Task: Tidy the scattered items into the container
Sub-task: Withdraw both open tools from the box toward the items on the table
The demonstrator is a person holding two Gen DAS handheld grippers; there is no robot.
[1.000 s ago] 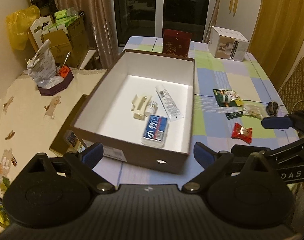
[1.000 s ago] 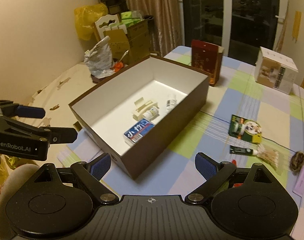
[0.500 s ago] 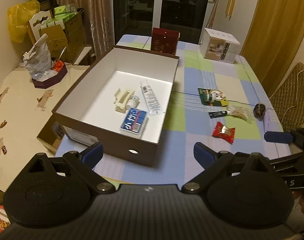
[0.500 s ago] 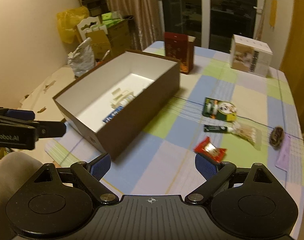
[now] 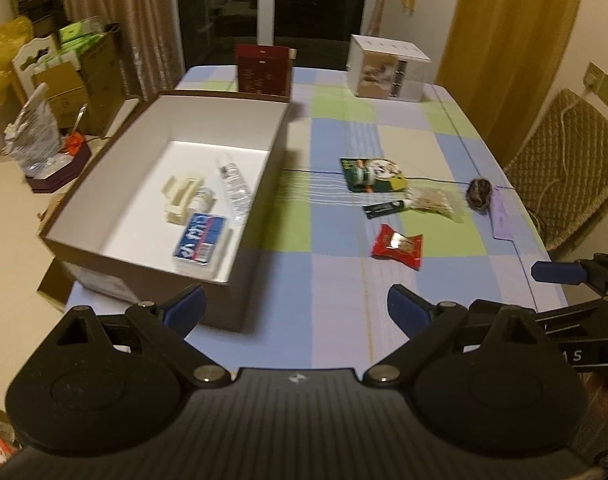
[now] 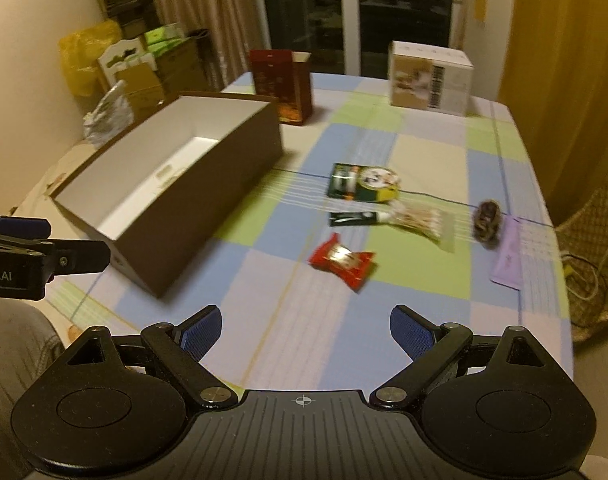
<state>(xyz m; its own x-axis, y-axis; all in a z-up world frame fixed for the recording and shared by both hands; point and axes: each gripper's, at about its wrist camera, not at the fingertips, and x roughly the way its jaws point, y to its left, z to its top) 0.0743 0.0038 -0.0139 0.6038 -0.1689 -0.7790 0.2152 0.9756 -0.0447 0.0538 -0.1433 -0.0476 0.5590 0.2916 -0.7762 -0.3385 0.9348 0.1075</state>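
Brown box (image 5: 259, 184) on table's left half (image 5: 336, 280) holds clip, tube, blue pack. Red candy wrapper (image 6: 341, 261), green card, swabs lie loose to its right. Left gripper (image 5: 295, 312) and right gripper (image 6: 306, 330): jaws wide apart, empty, above near edge.

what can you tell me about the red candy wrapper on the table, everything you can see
The red candy wrapper is a small glossy packet, plastic or foil by its sheen, with flared crimped ends and a pale printed panel in the middle; the print is too blurred to read. It looks sealed and lies flat and slightly askew on the checked tablecloth, on a lilac square. Nothing else touches it. It sits apart from the brown box and nearer the cameras than the small black tube. No gripper holds it.
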